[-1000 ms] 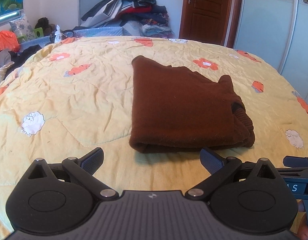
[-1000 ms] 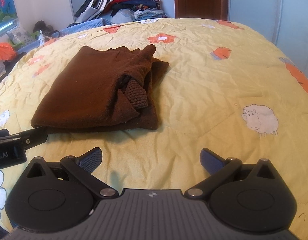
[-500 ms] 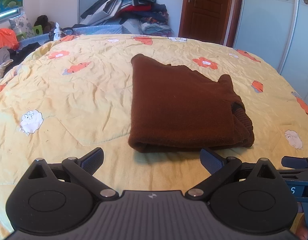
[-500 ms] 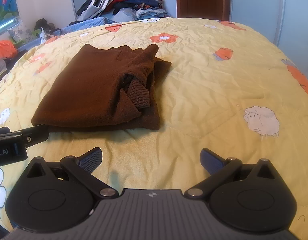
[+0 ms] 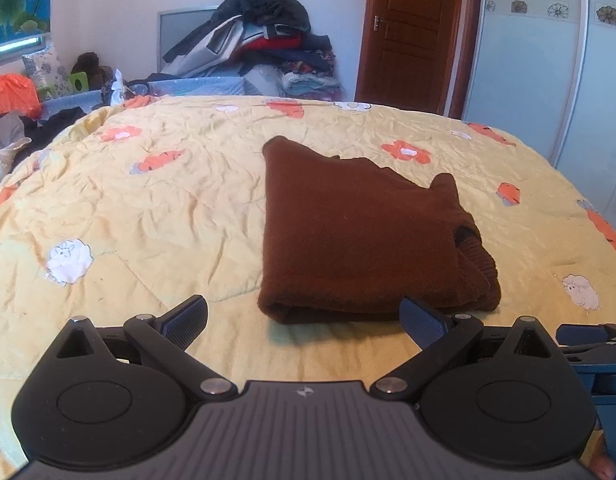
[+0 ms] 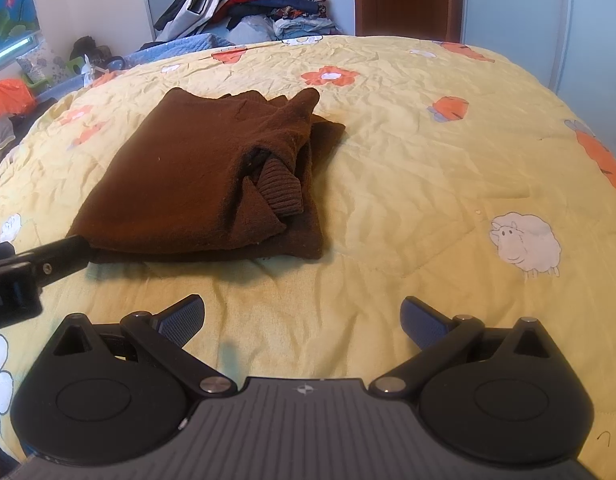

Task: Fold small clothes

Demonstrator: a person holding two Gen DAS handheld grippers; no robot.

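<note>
We hold a hand-held gripper in each hand, and both have their fingers wide apart with nothing in them. The brown sweater [image 5: 363, 232] lies folded on the bed [image 5: 148, 208]. It sits just ahead of our left hand-held gripper [image 5: 304, 314], whose right finger is close to the near edge, though we cannot tell if they touch. From our right hand-held gripper [image 6: 302, 316], the sweater [image 6: 196, 176] lies ahead and off to the left, a bit farther away. Its long side runs away from us. So we think the left one is nearer to grab the near edge. A ribbed cuff [image 6: 280, 190] sticks out on the right side and looks messy.
</note>
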